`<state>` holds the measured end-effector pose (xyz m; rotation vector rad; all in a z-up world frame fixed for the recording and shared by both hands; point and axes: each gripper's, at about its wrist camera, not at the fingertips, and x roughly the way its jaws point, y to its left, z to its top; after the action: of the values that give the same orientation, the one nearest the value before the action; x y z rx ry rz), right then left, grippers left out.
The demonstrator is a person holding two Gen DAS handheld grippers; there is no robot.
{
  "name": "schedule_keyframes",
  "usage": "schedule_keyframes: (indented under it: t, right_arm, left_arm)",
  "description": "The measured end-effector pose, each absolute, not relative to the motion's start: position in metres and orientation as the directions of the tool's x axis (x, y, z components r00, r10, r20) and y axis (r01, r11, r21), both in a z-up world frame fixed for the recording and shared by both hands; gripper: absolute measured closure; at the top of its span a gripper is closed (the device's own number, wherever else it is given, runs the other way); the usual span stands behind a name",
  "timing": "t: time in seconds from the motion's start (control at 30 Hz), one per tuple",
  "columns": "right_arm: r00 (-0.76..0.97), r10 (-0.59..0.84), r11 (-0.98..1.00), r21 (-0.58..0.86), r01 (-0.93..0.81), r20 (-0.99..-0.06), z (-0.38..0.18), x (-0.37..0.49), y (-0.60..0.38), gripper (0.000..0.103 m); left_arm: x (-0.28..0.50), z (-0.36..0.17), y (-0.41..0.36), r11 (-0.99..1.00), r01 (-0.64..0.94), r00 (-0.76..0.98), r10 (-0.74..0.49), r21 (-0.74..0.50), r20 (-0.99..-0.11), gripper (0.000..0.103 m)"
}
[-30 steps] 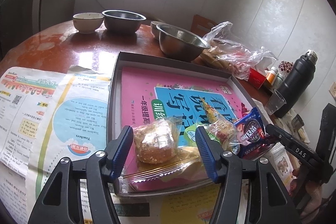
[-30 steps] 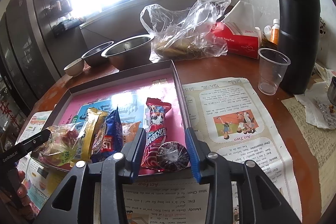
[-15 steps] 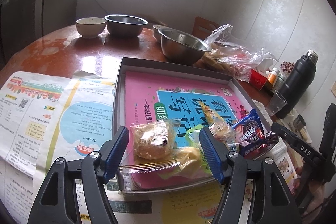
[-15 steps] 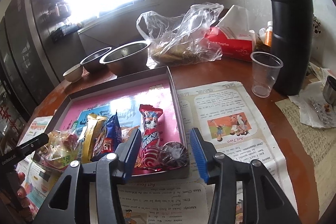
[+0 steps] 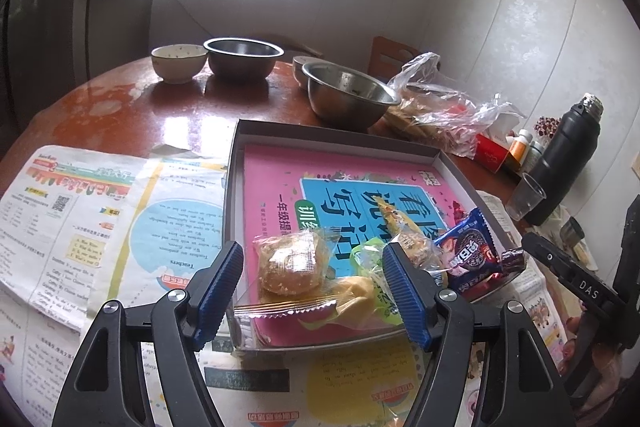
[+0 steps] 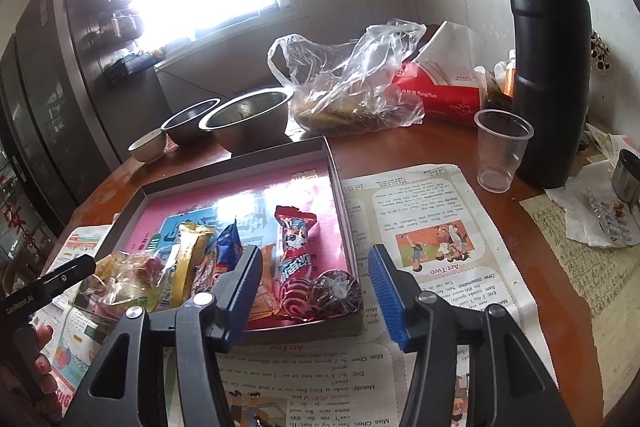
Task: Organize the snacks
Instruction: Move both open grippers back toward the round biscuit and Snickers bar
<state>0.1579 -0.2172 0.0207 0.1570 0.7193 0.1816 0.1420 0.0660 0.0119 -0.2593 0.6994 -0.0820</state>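
A shallow grey box [image 5: 280,129] with a pink booklet inside holds several wrapped snacks along its near edge. In the left wrist view my left gripper [image 5: 314,293] is open and empty, just short of a clear-wrapped brown cake [image 5: 290,262] and a yellow snack [image 5: 352,297]; a blue cookie pack [image 5: 470,253] lies to the right. In the right wrist view my right gripper [image 6: 314,297] is open and empty before the box [image 6: 240,163], near a red candy pack [image 6: 294,259] and a round dark sweet [image 6: 337,289].
Newspaper sheets [image 5: 80,211] cover the round red table around the box. Behind stand steel bowls [image 5: 348,99], a ceramic bowl [image 5: 179,61], a plastic bag of food [image 6: 348,83], a red tissue box [image 6: 440,87], a plastic cup [image 6: 500,149] and a black flask [image 6: 550,67].
Both grippers have drawn back from the box toward the table's near edge and opened wider. The cake and the round sweet that lay between the jaws stay in the box.
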Motion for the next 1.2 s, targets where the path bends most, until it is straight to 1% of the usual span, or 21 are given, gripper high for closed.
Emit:
schedule_keyframes:
  t: [0.1, 0.27, 0.5, 0.67, 0.83, 1.2]
  right_arm:
    - [0.738, 0.230, 0.970, 0.208, -0.123, -0.634, 0.024, 0.153, -0.217, 0.046]
    - [0.743, 0.254, 0.965, 0.218, -0.148, -0.619, 0.028, 0.144, -0.218, 0.040]
    - [0.744, 0.287, 0.956, 0.228, -0.184, -0.604, 0.033, 0.130, -0.220, 0.037]
    - [0.741, 0.323, 0.946, 0.221, -0.237, -0.589, 0.038, 0.117, -0.217, 0.031]
    - [0.741, 0.356, 0.934, 0.198, -0.296, -0.569, 0.044, 0.101, -0.213, 0.028]
    - [0.730, 0.426, 0.904, 0.235, -0.356, -0.534, 0.054, 0.080, -0.216, 0.018]
  left_arm:
    - [0.137, 0.017, 0.064, 0.966, -0.010, 0.768, -0.157, -0.257, -0.621, 0.029]
    - [0.128, 0.025, 0.059, 0.970, -0.003, 0.774, -0.151, -0.242, -0.615, 0.029]
    - [0.115, 0.036, 0.051, 0.974, 0.012, 0.784, -0.149, -0.224, -0.603, 0.029]
    - [0.105, 0.044, 0.046, 0.976, 0.023, 0.784, -0.153, -0.218, -0.602, 0.029]
    - [0.094, 0.051, 0.045, 0.976, 0.027, 0.784, -0.155, -0.216, -0.602, 0.029]
    - [0.069, 0.059, 0.042, 0.981, 0.035, 0.775, -0.147, -0.190, -0.615, 0.029]
